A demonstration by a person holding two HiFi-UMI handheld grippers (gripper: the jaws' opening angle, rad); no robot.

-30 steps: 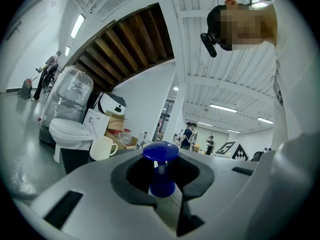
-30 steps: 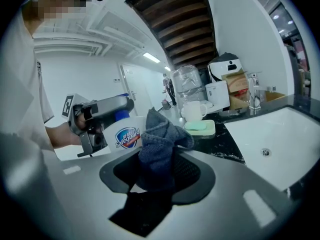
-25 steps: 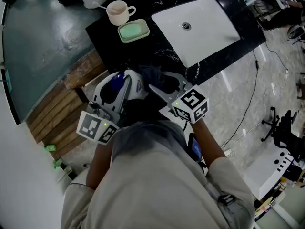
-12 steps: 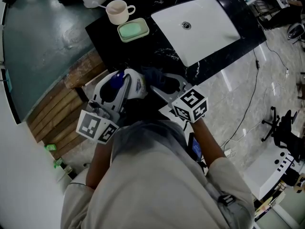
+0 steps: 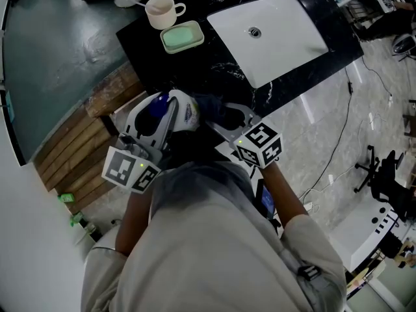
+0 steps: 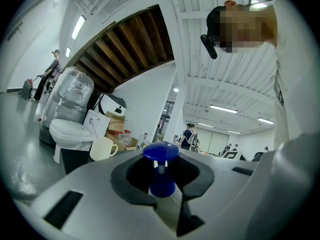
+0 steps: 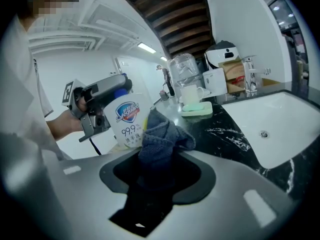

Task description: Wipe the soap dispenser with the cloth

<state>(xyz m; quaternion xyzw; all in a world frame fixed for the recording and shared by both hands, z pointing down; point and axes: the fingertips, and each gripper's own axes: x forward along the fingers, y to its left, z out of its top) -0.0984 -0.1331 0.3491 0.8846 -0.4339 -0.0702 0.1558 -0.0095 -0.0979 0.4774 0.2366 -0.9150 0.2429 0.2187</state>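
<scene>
The soap dispenser (image 5: pixel 183 111) is a white bottle with a blue pump (image 6: pixel 161 168). It is held off the counter's near edge, with my left gripper (image 5: pixel 158 117) shut on it around the pump neck. My right gripper (image 5: pixel 224 114) is shut on a bunched dark blue-grey cloth (image 7: pixel 159 140). In the right gripper view the cloth presses against the printed side of the bottle (image 7: pixel 128 120), and the left gripper (image 7: pixel 102 100) shows behind it in a person's hand. In the head view the cloth (image 5: pixel 209 104) lies between the two grippers.
The black marble counter (image 5: pixel 195 70) carries a white sink basin (image 5: pixel 273 34), a green soap dish (image 5: pixel 182 38) and a cream cup (image 5: pixel 160 12). Wooden slats (image 5: pixel 84 142) lie on the floor at the left. A toilet (image 6: pixel 70 129) stands beyond the counter.
The right gripper with the cloth has sunk slightly along the bottle's side. The left gripper and the bottle have stayed in place.
</scene>
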